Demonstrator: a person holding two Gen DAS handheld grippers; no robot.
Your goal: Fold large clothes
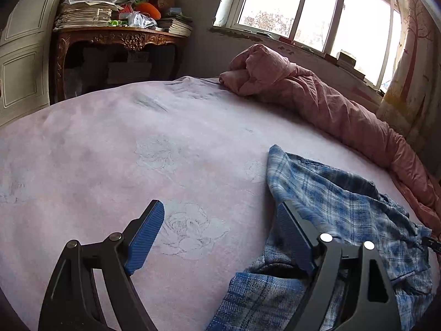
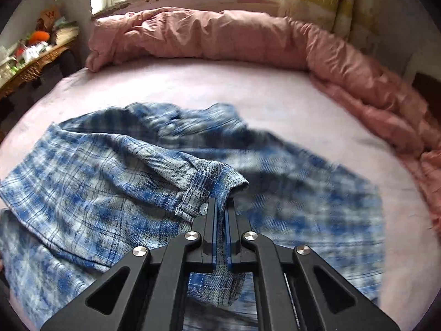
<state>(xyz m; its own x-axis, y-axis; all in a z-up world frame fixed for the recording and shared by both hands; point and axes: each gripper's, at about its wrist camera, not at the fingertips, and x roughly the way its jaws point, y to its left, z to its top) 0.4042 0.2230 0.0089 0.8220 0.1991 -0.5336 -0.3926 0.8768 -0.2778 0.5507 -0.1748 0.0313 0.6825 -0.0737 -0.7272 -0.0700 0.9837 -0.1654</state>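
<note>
A blue and white plaid shirt [image 2: 91, 182] lies crumpled on the pale pink bed sheet [image 2: 248, 88]. My right gripper [image 2: 222, 204] is shut on a buttoned cuff of the plaid shirt, and the cloth runs between its blue pads. In the left wrist view the same shirt [image 1: 339, 198] lies at the lower right. My left gripper [image 1: 220, 218] hangs open above the sheet [image 1: 110, 143]; its right finger [image 1: 292, 234] is against the shirt's edge and nothing sits between its pads.
A rolled pink quilt [image 2: 209, 35] runs along the far and right sides of the bed, under the window [image 1: 311, 8]. A carved wooden table [image 1: 115, 41] piled with papers and toys stands beyond the bed's left corner. A patterned curtain [image 1: 413, 63] hangs at the right.
</note>
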